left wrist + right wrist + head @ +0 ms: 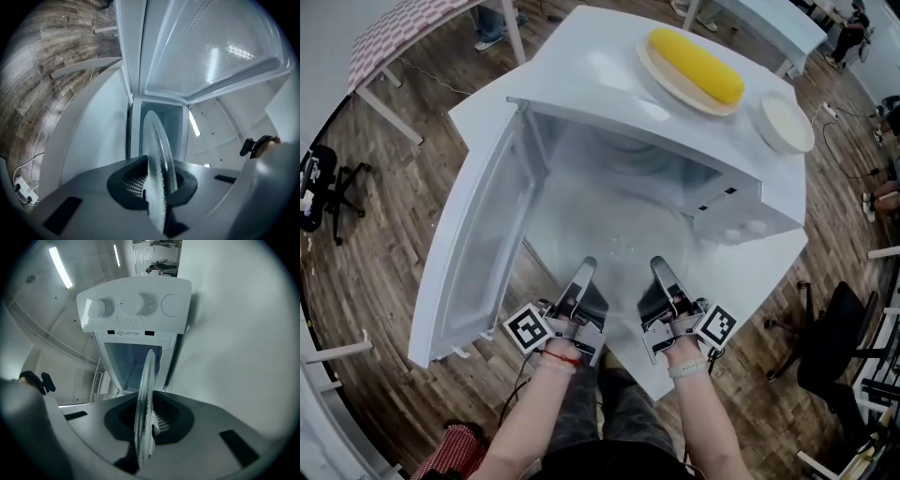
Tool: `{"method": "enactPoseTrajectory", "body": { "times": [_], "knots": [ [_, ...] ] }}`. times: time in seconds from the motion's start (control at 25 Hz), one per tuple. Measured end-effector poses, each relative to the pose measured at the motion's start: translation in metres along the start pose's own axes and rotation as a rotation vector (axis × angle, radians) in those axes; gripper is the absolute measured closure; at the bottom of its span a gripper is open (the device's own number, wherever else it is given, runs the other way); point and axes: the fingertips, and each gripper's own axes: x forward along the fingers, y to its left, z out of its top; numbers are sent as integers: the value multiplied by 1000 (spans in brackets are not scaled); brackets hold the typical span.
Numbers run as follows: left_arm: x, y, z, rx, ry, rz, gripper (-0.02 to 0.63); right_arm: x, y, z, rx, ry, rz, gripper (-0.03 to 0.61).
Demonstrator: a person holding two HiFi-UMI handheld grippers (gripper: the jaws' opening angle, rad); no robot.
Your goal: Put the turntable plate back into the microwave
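a white microwave (pixel 581 56) stands on a white worktop (pixel 755 277), its door (pixel 478 253) swung wide open to the left. the control panel (pixel 133 305), with two round knobs, sits on the right of the opening.

the glass turntable plate (pixel 614 220) is held roughly level at the mouth of the microwave, gripped at its near rim by both grippers side by side. its far part reaches into the open cavity; whether it touches the cavity floor cannot be told.

the left gripper (pixel 584 270) takes the near-left part of the rim. in the left gripper view its fingers (pixel 127 183) are clenched on the plate's edge, which shows as a thin clear disc running away between them toward the cavity, with the open door overhead.

the right gripper (pixel 662 270) takes the near-right part of the rim. in the right gripper view its fingers (pixel 171 416) are likewise closed on the glass edge, with the control panel straight beyond.

on top of the microwave, toward the far right, a yellow corn cob (pixel 696 64) lies on a tan dish (pixel 667 82). just to the right of it stands a small white bowl (pixel 785 124), apart from the dish.

the floor (pixel 375 225) is wooden planks. a black office chair (pixel 834 347) stands at the near right.
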Motion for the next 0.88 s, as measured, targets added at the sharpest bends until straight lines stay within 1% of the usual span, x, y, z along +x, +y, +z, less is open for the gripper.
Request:
{"method": "enactPoseTrajectory", "body": {
  "times": [0.32,0.56,0.88],
  "knots": [
    [21,7,12,7,-1,1,578,20,-6,13,2,-32,5,537],
    [33,11,22,19,-8,33,578,35,-11,22,2,-43,-1,537],
    [40,12,27,17,-31,56,578,45,-16,26,21,-53,-8,537]
  ]
}}
